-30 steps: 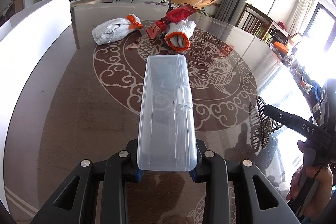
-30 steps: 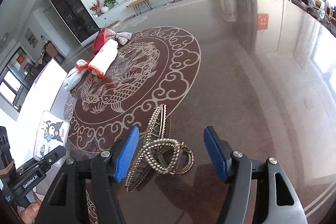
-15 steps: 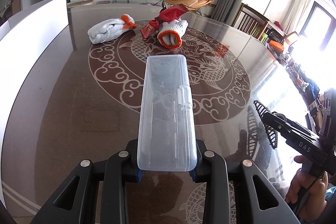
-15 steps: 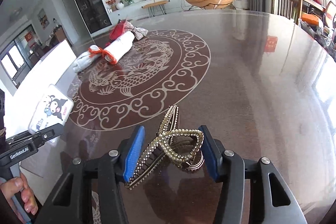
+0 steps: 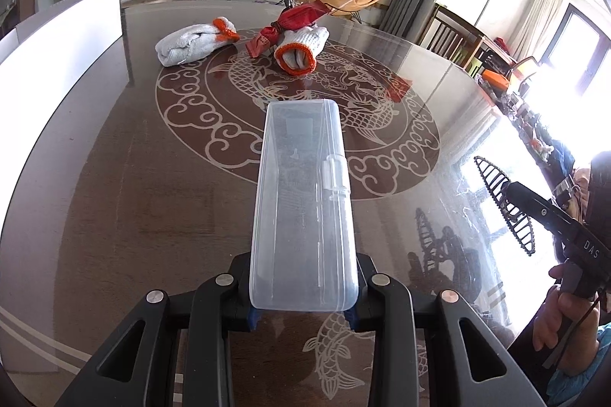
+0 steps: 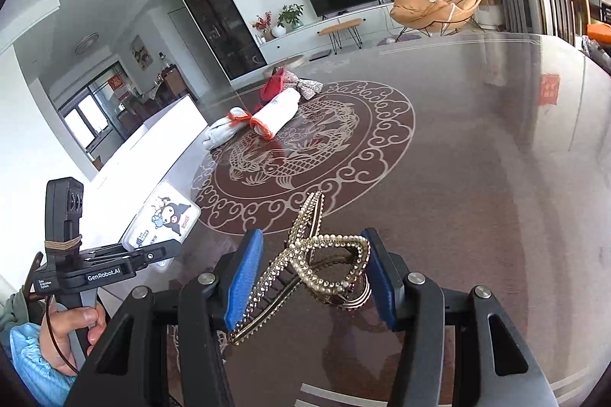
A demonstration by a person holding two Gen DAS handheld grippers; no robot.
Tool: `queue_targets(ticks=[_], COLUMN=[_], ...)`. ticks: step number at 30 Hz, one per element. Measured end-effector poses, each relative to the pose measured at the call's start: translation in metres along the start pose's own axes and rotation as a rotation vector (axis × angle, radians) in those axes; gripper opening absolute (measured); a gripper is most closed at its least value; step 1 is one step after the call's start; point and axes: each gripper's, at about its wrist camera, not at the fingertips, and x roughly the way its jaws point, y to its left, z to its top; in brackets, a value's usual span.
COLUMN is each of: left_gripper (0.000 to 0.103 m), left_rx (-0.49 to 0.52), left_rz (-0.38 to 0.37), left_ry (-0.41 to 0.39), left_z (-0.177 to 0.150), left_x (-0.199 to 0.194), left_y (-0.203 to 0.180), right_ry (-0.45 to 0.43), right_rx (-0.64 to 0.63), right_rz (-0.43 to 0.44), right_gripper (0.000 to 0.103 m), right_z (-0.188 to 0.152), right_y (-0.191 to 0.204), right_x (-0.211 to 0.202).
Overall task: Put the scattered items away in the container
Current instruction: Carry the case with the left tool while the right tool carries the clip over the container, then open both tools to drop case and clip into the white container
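My left gripper (image 5: 303,307) is clamped on the near end of the clear plastic container (image 5: 303,201); its blue pads press the box's two long sides, and the box, lid closed, juts forward over the table (image 5: 114,201). Seen from the right wrist, the same box (image 6: 162,222) shows a cartoon sticker on its other face and sits in the black fingers at the left edge, with my hand (image 6: 72,330) on the handle below.

My right gripper (image 6: 309,279) is closed on the rhinestone hair claw (image 6: 317,254): both blue pads touch it and it hangs clear of the table, its reflection showing on the glossy top. In the left wrist view the claw (image 5: 500,201) appears at the right edge, dark against the window glare.

Farther out, on the dragon medallion, lie two rolled white gloves with orange cuffs (image 5: 301,50) (image 5: 193,40), a red fabric piece (image 5: 294,23) touching the nearer glove, and a sequinned bow (image 6: 309,87) behind them.
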Motion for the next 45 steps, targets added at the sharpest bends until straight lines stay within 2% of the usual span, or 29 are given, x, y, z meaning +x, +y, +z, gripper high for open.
queue_targets(ticks=[7, 9, 12, 16, 19, 23, 25, 27, 31, 32, 33, 35, 37, 40, 43, 45], left_gripper=[0.032, 0.032, 0.032, 0.032, 0.032, 0.032, 0.032, 0.032, 0.034, 0.041, 0.057, 0.075, 0.075, 0.075, 0.075, 0.075], left_rx=[-0.092, -0.119, -0.142, -0.194, -0.251, -0.365, -0.405, -0.444, -0.525, -0.543, -0.562, -0.585, -0.586, -0.53, -0.457, -0.394], left_rz=[-0.016, -0.01, 0.04, 0.164, 0.276, 0.346, 0.377, 0.377, 0.368, 0.357, 0.348, 0.346, 0.363, 0.386, 0.361, 0.327], left_ry=[-0.034, -0.069, -0.142, -0.213, -0.215, -0.149, -0.107, -0.059, 0.02, 0.028, 0.028, 0.019, 0.001, -0.037, -0.086, -0.114], left_z=[0.011, 0.022, 0.044, 0.069, 0.082, 0.09, 0.09, 0.089, 0.08, 0.078, 0.076, 0.072, 0.069, 0.069, 0.07, 0.071], left_x=[-0.031, -0.058, -0.112, -0.176, -0.202, -0.203, -0.193, -0.178, -0.151, -0.146, -0.145, -0.144, -0.15, -0.164, -0.181, -0.189], left_y=[0.022, 0.035, 0.066, 0.134, 0.201, 0.293, 0.327, 0.352, 0.378, 0.382, 0.385, 0.385, 0.38, 0.355, 0.309, 0.27], right_ry=[0.066, 0.065, 0.05, 0.049, 0.081, 0.165, 0.231, 0.298, 0.426, 0.441, 0.444, 0.432, 0.418, 0.321, 0.243, 0.216], right_rx=[-0.098, -0.15, -0.239, -0.353, -0.431, -0.5, -0.532, -0.56, -0.526, -0.51, -0.502, -0.487, -0.461, -0.436, -0.391, -0.382], right_rz=[0.083, 0.132, 0.234, 0.383, 0.466, 0.506, 0.494, 0.455, 0.393, 0.372, 0.359, 0.341, 0.357, 0.375, 0.375, 0.342], right_gripper=[0.053, 0.053, 0.053, 0.053, 0.053, 0.053, 0.053, 0.053, 0.055, 0.055, 0.056, 0.061, 0.061, 0.061, 0.061, 0.061], right_z=[0.018, 0.034, 0.066, 0.11, 0.132, 0.143, 0.141, 0.134, 0.123, 0.121, 0.121, 0.122, 0.125, 0.132, 0.127, 0.116], right_y=[0.057, 0.087, 0.144, 0.244, 0.323, 0.408, 0.439, 0.459, 0.466, 0.465, 0.464, 0.462, 0.457, 0.443, 0.404, 0.369], right_x=[0.028, 0.036, 0.049, 0.084, 0.125, 0.2, 0.243, 0.282, 0.337, 0.345, 0.349, 0.349, 0.342, 0.309, 0.264, 0.236])
